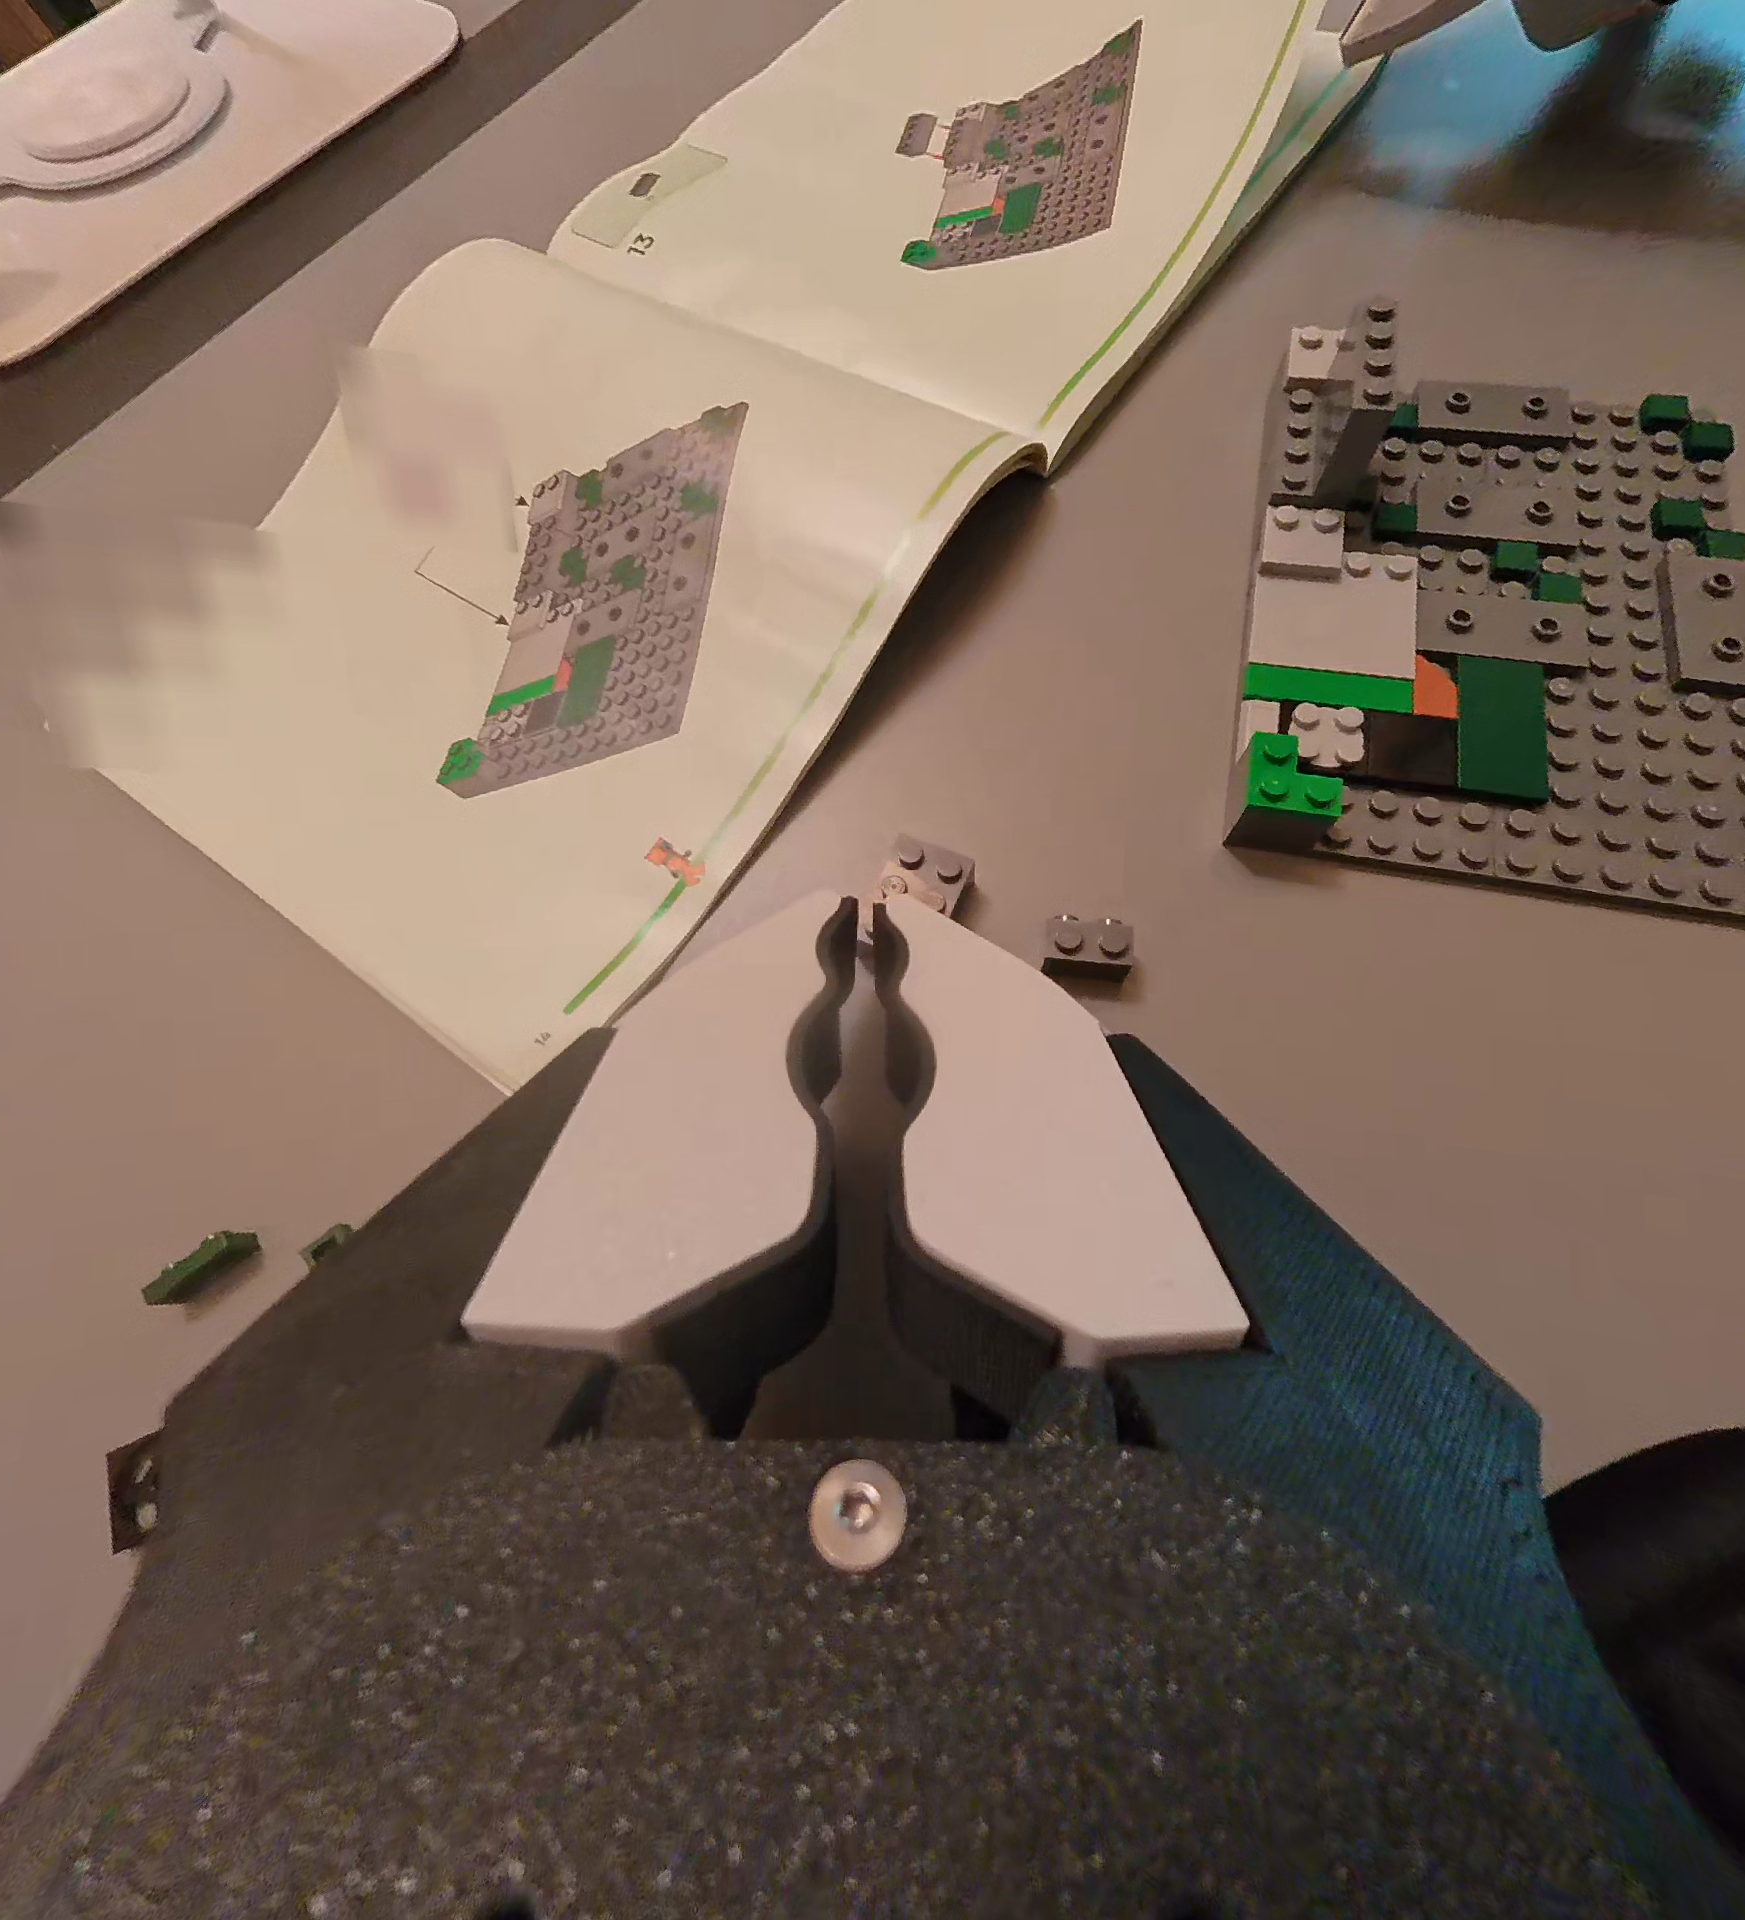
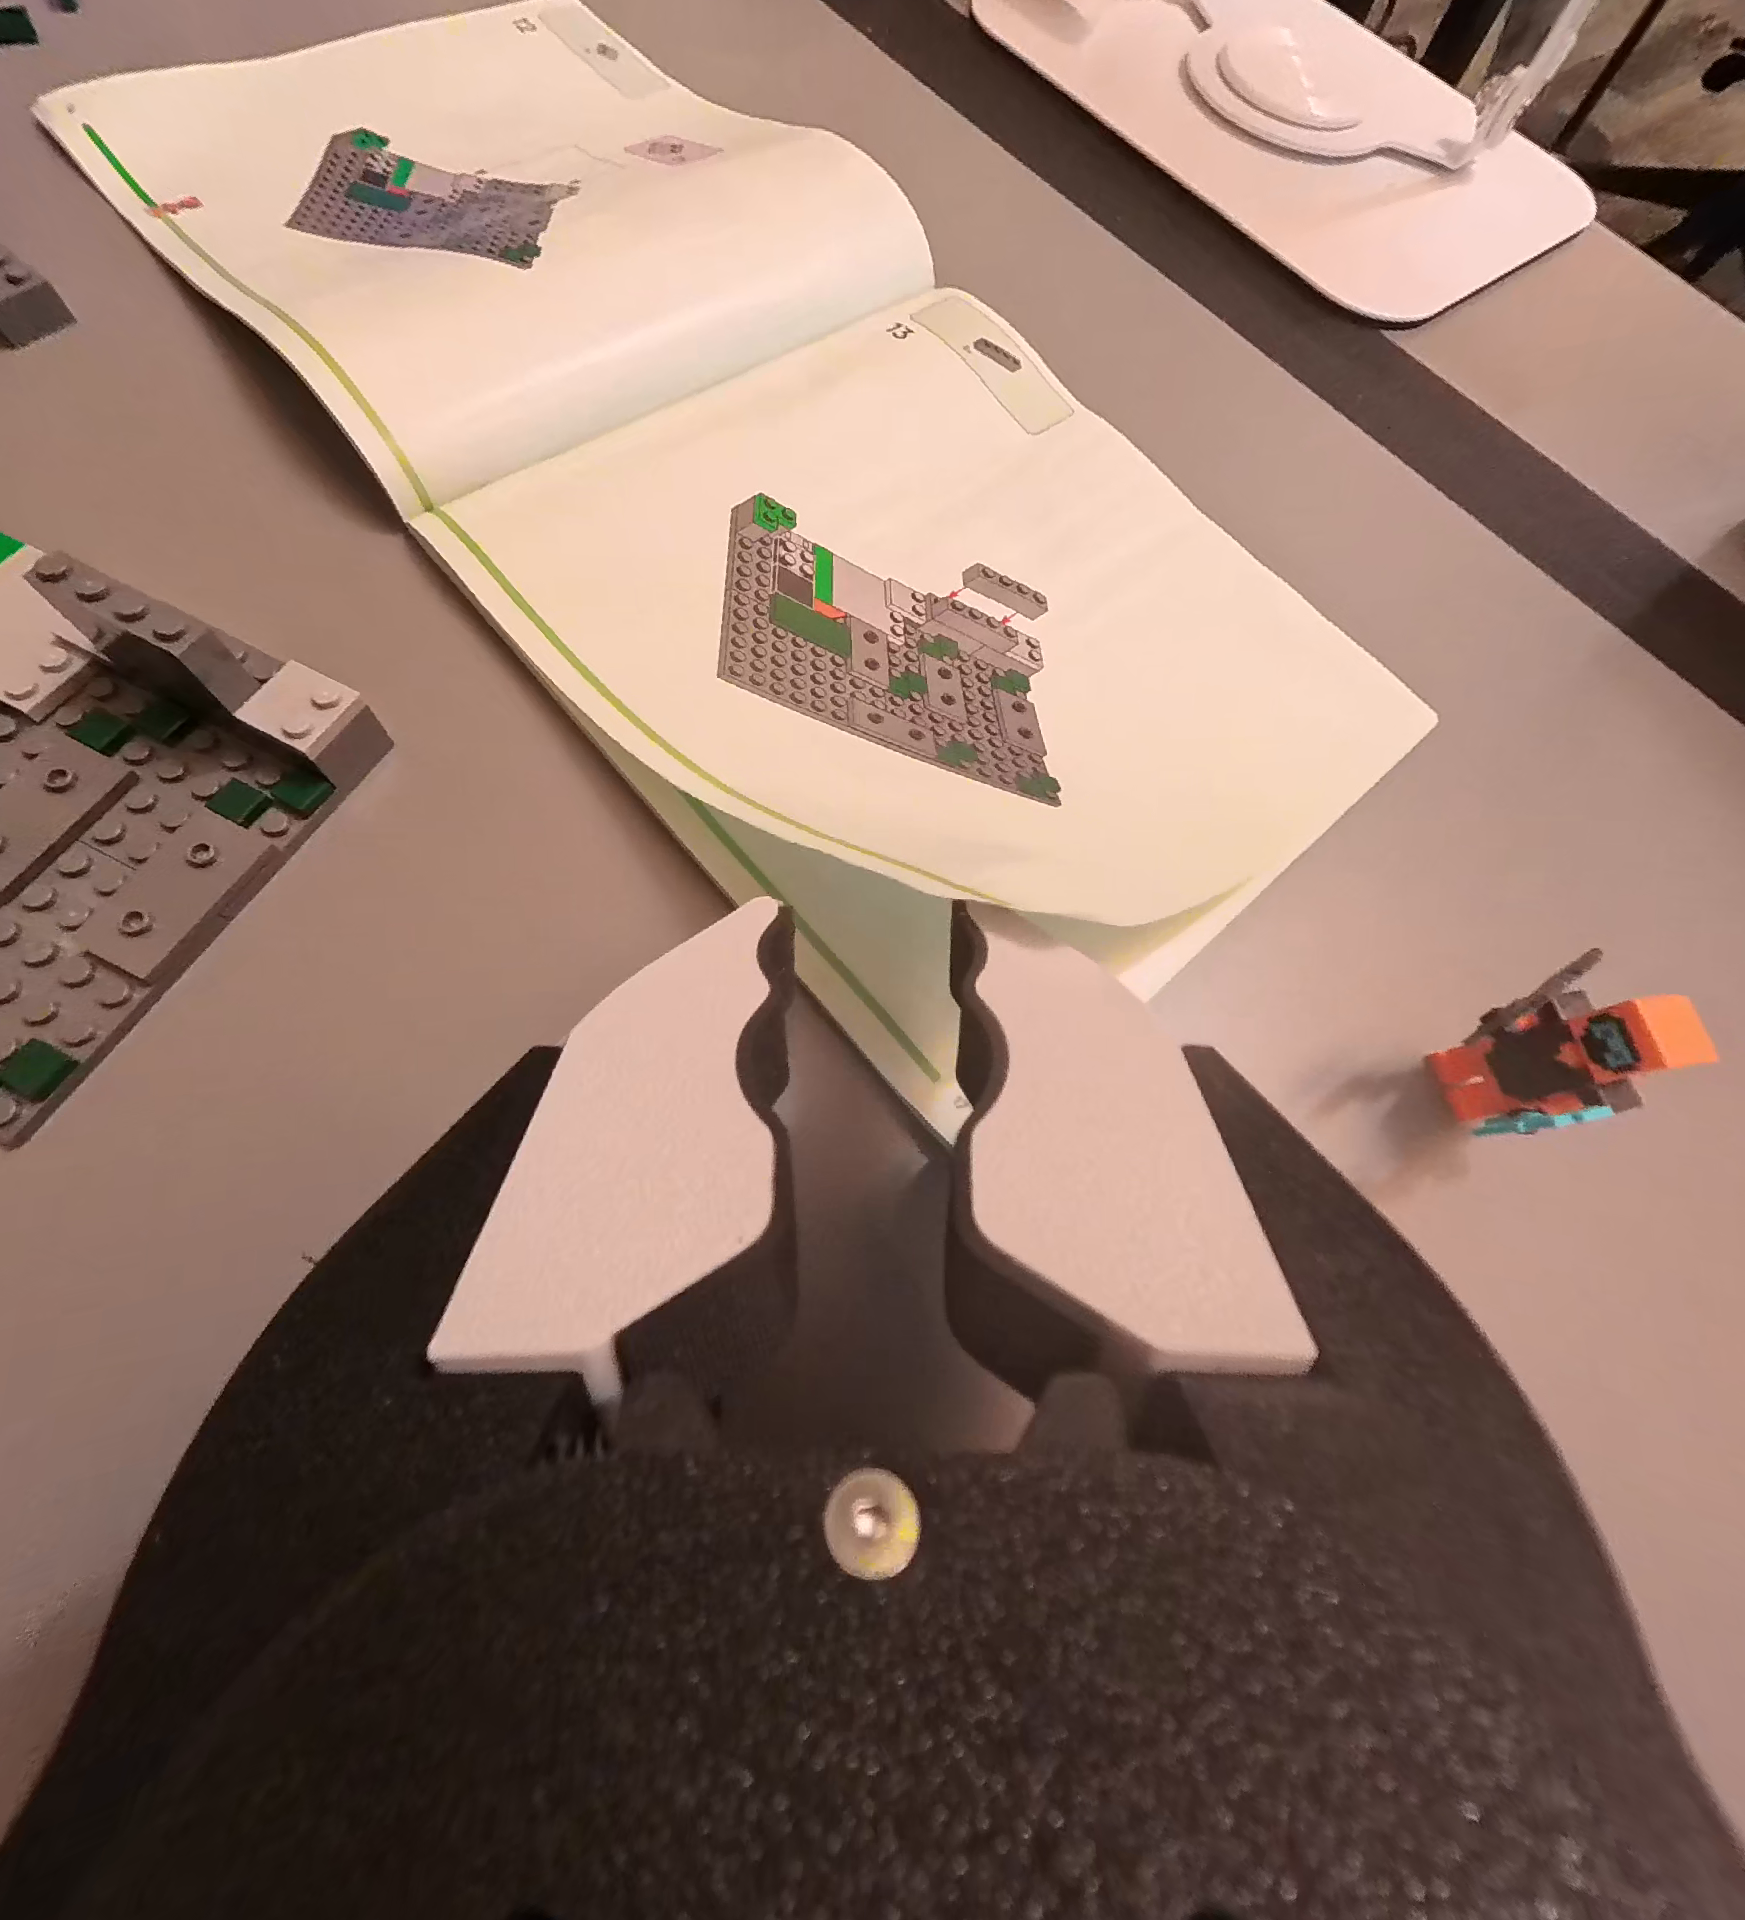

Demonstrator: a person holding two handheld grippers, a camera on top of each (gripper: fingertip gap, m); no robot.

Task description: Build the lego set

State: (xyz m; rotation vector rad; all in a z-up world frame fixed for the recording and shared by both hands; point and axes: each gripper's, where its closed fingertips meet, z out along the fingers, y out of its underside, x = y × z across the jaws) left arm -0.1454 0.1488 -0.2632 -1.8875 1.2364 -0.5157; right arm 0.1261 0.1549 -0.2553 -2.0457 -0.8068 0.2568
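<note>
Left gripper [image 1: 866, 914] nearly clenched, gripping nothing, tips just short of small grey plate [image 1: 925, 871]. Right gripper [image 2: 868, 920] released, empty, over instruction booklet [image 2: 847, 520] corner. Build [image 1: 1533, 644] lies right of booklet; dark 1x2 brick [image 1: 1089, 940] near it. Judgement: bricks light, rigid, slick; pinch the flat side walls.

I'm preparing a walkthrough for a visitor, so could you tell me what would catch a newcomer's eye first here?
The open instruction booklet sprawls across the grey table's middle. Beside it sits the half-built grey baseplate, dotted with green tiles. A small orange minifigure lies alone, right of the right gripper.
</note>
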